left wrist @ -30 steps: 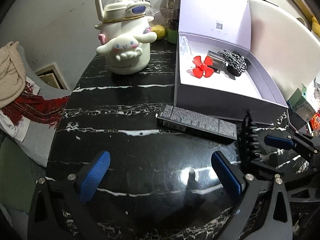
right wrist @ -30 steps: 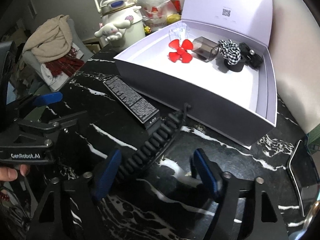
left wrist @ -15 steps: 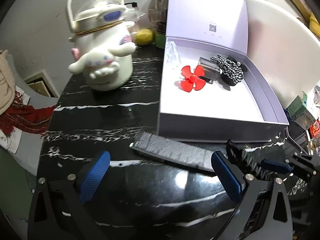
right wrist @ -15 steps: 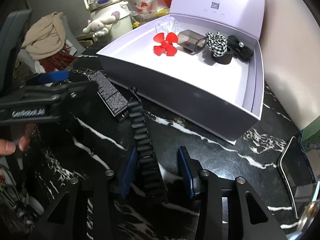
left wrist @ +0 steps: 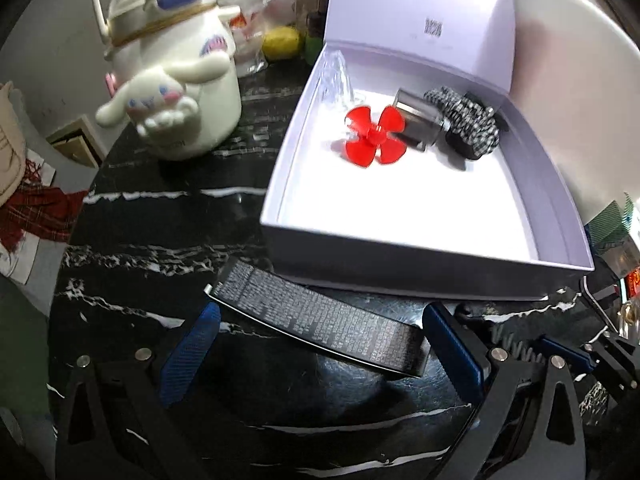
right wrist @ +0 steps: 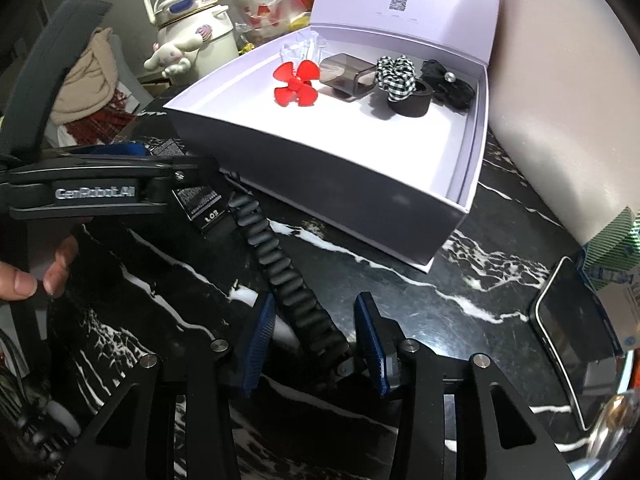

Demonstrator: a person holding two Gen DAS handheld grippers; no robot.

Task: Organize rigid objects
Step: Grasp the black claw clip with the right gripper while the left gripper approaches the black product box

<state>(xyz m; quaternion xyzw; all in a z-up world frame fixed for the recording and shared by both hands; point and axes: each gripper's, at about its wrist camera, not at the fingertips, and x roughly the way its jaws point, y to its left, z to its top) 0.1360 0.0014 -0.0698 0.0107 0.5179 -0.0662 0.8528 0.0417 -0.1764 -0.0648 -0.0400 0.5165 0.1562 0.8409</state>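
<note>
The right gripper (right wrist: 314, 338) was clenched on the near end of the ribbed black hair clip (right wrist: 290, 276), which extended toward 11 o'clock on the marble table (right wrist: 420, 280). The left gripper (left wrist: 320, 354) stood released, pads either side of the flat black printed box (left wrist: 320, 320). The open white box (left wrist: 420, 276) lay at 12 o'clock.

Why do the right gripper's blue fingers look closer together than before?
Yes, the right gripper narrowed: its fingers moved inward toward the black ridged comb lying still on the table.
</note>
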